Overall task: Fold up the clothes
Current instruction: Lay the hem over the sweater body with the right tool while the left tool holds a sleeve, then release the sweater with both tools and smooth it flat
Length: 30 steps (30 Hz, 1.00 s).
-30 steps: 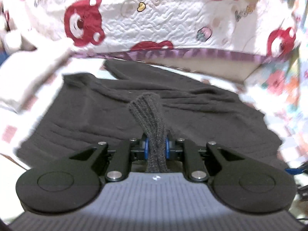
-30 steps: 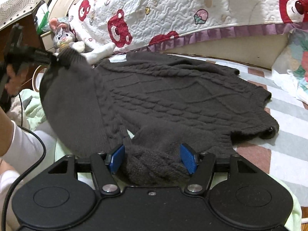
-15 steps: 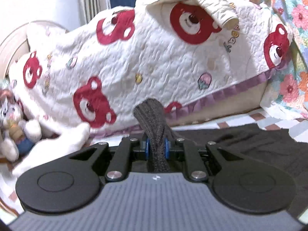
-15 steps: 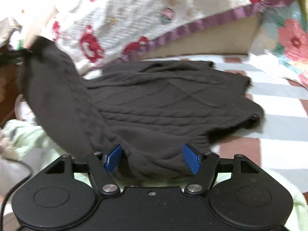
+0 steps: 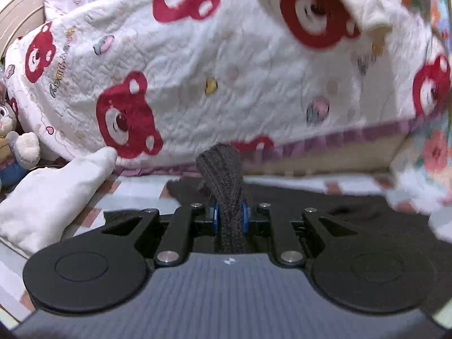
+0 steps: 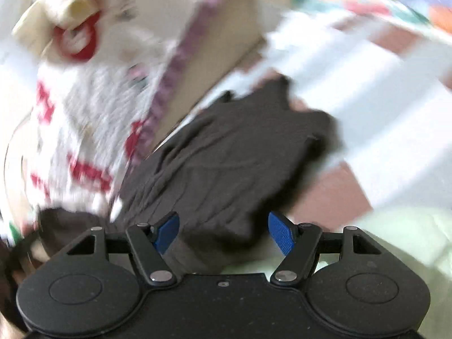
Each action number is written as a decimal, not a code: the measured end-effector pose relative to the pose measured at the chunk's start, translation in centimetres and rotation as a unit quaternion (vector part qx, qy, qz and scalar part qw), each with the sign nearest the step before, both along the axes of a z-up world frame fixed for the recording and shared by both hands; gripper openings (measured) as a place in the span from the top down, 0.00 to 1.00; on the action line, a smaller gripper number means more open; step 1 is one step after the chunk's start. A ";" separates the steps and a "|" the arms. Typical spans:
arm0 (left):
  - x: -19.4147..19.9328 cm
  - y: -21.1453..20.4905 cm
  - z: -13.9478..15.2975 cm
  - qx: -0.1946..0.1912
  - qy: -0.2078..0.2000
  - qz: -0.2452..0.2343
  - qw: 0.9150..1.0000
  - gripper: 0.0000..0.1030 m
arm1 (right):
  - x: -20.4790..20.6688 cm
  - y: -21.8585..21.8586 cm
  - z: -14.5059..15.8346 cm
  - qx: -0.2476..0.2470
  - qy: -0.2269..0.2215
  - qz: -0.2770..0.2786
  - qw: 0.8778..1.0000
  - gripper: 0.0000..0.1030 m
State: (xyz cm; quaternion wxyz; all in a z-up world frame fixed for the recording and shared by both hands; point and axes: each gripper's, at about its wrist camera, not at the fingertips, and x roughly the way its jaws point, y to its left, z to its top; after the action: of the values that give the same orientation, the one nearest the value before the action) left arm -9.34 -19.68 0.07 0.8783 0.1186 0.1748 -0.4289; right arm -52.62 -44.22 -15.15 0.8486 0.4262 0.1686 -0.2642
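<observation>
Holding a ribbed fold of the dark knit sweater [image 5: 228, 197] pinched tight in my left gripper [image 5: 229, 217], I see the rest of the garment spread low across the frame on the striped bed sheet [image 5: 135, 189]. My right gripper [image 6: 223, 233] is spread wide with nothing between its blue pads [image 6: 281, 233]; sweater fabric lies just beyond them, centre frame, though this view is badly blurred. To do this well, I judge I should carry the pinched edge evenly and low, so the knit drapes without bunching. A bear-print quilt [image 5: 197, 70] fills the upper frame, a plush toy [image 5: 17, 144] sits at the left edge.
</observation>
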 end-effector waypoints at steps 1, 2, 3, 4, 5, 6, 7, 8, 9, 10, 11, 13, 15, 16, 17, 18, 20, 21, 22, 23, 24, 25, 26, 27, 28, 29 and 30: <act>0.1 -0.1 -0.4 0.005 -0.004 0.005 1.000 0.86 | -0.4 -0.3 -0.2 0.017 -0.011 -0.011 1.000 0.28; 0.4 -0.1 -0.6 0.003 0.000 0.010 1.000 0.86 | -0.8 -0.6 -0.4 0.035 -0.022 -0.022 0.999 0.28; 0.8 0.0 -0.7 -0.002 0.006 0.016 1.000 0.86 | -1.2 -1.0 -0.7 0.052 -0.033 -0.033 0.998 0.28; 1.2 0.1 -0.7 -0.009 0.013 0.022 1.000 0.86 | -0.9 -0.6 -0.5 0.035 -0.021 -0.020 0.999 0.28; 1.4 0.2 -0.6 -0.016 0.016 0.027 0.999 0.86 | -0.5 -0.3 -0.2 0.014 -0.006 -0.005 1.000 0.28; 1.7 0.2 -0.4 -0.022 0.017 0.031 0.999 0.86 | 0.0 0.1 0.0 -0.007 0.009 0.010 1.000 0.28; 1.8 0.2 -0.2 -0.027 0.016 0.033 0.999 0.86 | 0.4 0.5 0.2 -0.028 0.024 0.025 0.999 0.28; 1.9 0.1 0.1 -0.032 0.015 0.033 0.999 0.86 | 0.8 0.9 0.5 -0.049 0.039 0.040 0.997 0.28; 1.9 0.1 0.4 -0.039 0.015 0.030 0.999 0.86 | 1.3 1.3 0.7 -0.069 0.054 0.055 0.995 0.28; 1.8 0.0 0.8 -0.047 0.015 0.025 0.998 0.86 | 1.9 1.6 0.9 -0.089 0.063 0.069 0.992 0.28; 1.7 -0.1 1.2 -0.052 0.013 0.019 0.998 0.86 | 2.6 1.8 1.1 -0.108 0.072 0.082 0.988 0.28; 1.3 -0.6 1.8 -0.057 0.000 0.009 0.998 0.86 | 3.7 2.1 1.4 -0.145 0.088 0.101 0.980 0.28; 1.0 -1.1 2.4 -0.064 -0.009 0.002 0.998 0.86 | 4.7 1.5 1.3 -0.152 0.095 0.093 0.979 0.27; 1.3 -1.4 2.3 -0.066 -0.004 0.006 0.998 0.86 | 5.2 1.2 1.3 -0.154 0.098 0.088 0.979 0.27; 1.8 -1.7 2.1 -0.068 0.006 0.014 0.998 0.85 | 5.7 0.9 1.3 -0.157 0.101 0.084 0.979 0.27; 2.3 -2.0 1.9 -0.070 0.016 0.022 0.997 0.83 | 6.2 0.7 1.2 -0.159 0.105 0.080 0.978 0.27; 3.3 -2.5 1.5 -0.073 0.035 0.039 0.996 0.81 | 7.2 0.1 1.2 -0.164 0.112 0.071 0.978 0.27; 4.0 -2.7 0.9 -0.070 0.047 0.050 0.995 0.81 | 7.4 0.0 1.2 -0.153 0.105 0.073 0.980 0.27; 5.0 -2.8 -0.1 -0.064 0.061 0.064 0.994 0.81 | 7.7 -0.1 1.2 -0.140 0.097 0.076 0.982 0.27; 5.9 -2.8 -1.3 -0.055 0.072 0.080 0.993 0.81 | 7.9 -0.2 1.2 -0.128 0.090 0.079 0.985 0.27; 6.8 -2.8 -2.5 -0.045 0.083 0.096 0.991 0.81 | 8.3 0.2 1.3 -0.125 0.090 0.085 0.984 0.27; 7.5 -2.6 -3.6 -0.036 0.090 0.109 0.989 0.82 | 8.7 0.8 1.4 -0.123 0.092 0.092 0.984 0.26; 8.1 -2.3 -4.6 -0.027 0.097 0.120 0.988 0.82 | 9.1 1.3 1.5 -0.121 0.094 0.098 0.983 0.26; 8.3 -2.0 -5.3 -0.018 0.096 0.126 0.987 0.83 | 9.5 1.8 1.7 -0.119 0.096 0.105 0.983 0.26; 8.4 -1.7 -5.9 -0.011 0.092 0.130 0.987 0.83 | 9.9 2.3 1.8 -0.118 0.097 0.112 0.982 0.27; 8.5 -1.3 -6.2 -0.003 0.089 0.132 0.987 0.83 | 10.3 2.9 1.9 -0.116 0.099 0.118 0.981 0.27; 8.6 -1.0 -6.5 0.006 0.087 0.134 0.987 0.83 | 10.8 3.6 2.2 -0.125 0.104 0.127 0.979 0.27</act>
State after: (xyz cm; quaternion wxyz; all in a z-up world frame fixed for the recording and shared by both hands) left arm -0.78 -20.72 -6.39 0.9086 0.0618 0.2669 -0.3153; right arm -41.84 -40.59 -12.96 0.8996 0.2624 0.2742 -0.2160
